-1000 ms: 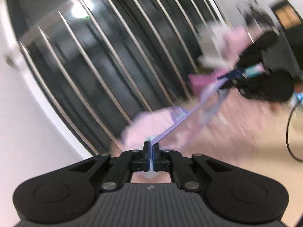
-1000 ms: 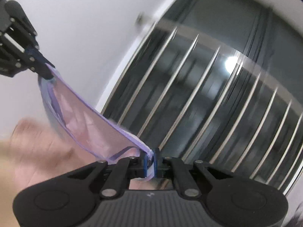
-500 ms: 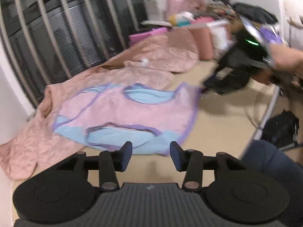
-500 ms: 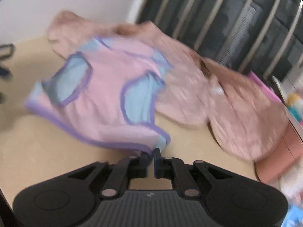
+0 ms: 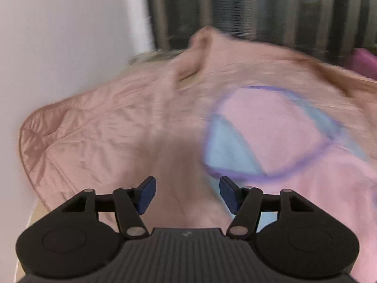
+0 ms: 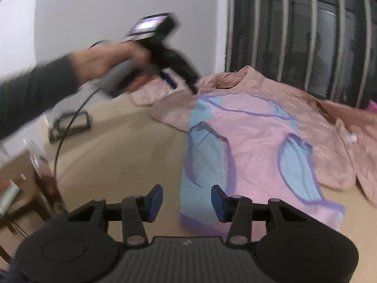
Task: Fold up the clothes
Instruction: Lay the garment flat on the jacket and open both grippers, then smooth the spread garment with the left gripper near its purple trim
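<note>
A pink and light-blue top with purple trim lies spread flat on the beige surface, its far part over a salmon quilted jacket. My right gripper hovers just before the top's near hem, its jaws opening with nothing between them. My left gripper hangs over the jacket beside the top's left armhole, its jaws opening and empty. In the right wrist view a hand holds the left gripper above the top's far left corner.
A dark barred window and a white wall stand behind the clothes. A black frame with a cable lies on the surface at the left. A low wooden stand with small items sits at the near left.
Both grippers held the top stretched in the air a second ago. They came down, laid it flat and let go. The left opened first, then the right, and the left swung over to the jacket.
</note>
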A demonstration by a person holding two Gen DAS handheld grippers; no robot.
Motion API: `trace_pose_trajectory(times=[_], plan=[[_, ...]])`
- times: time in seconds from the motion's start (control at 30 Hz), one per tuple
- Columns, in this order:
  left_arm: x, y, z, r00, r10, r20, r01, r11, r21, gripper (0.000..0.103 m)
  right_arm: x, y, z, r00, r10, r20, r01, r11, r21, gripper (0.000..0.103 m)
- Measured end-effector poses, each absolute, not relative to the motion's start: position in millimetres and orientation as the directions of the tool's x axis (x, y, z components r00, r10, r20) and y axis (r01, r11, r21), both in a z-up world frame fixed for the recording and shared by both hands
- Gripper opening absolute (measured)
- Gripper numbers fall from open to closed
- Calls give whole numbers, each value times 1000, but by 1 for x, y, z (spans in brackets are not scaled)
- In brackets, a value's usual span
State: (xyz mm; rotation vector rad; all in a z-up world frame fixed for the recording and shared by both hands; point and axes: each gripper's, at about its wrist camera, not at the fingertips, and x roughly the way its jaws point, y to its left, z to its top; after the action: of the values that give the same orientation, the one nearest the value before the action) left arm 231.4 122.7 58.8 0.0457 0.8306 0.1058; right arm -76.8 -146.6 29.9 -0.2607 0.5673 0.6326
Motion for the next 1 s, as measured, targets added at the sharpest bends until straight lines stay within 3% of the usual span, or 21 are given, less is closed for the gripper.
trace_pose_trajectory(times=[0.1,0.13,0.23,0.27,0.3,0.37,0.5,0.7,0.87,0.97,1.0], plan=[[262,126,43,632,121,-766,-87,993,85,61,-70,-136,22,643,474,-601,-639,765,-80,43],[271,127,38,618,114,-778,-81,993,81,54,-68,-135,20,640,467,-610,-637,767,-81,42],[273,129,35,617,90,-782,-93,995,42,16,-59,-140,9,623,461,-632,-627,778,-50,30],[271,130,33,627,70,-776,-88,996,19,6,-57,-144,6,621,469,-628,-621,783,-30,29],[269,132,31,636,49,-770,-82,997,-4,3,-55,-147,3,619,476,-624,-616,788,-10,25],[255,134,32,656,52,-753,-81,997,-1,1,-51,-153,4,628,473,-618,-585,811,26,10],[205,154,47,692,39,-721,-132,989,-73,1,-58,-165,5,635,448,-629,-577,817,0,8],[13,172,72,785,60,-616,-139,987,-81,1,-80,-232,8,652,382,-655,-511,860,-7,8],[-109,152,49,760,35,-649,-133,986,-102,2,-88,-296,10,652,337,-680,-431,902,34,8],[-140,133,49,782,115,-613,-153,988,-9,5,-96,-307,18,651,333,-682,-437,899,21,14],[-147,132,56,801,96,-591,-140,990,-29,7,-100,-310,23,669,331,-665,-429,903,17,26]])
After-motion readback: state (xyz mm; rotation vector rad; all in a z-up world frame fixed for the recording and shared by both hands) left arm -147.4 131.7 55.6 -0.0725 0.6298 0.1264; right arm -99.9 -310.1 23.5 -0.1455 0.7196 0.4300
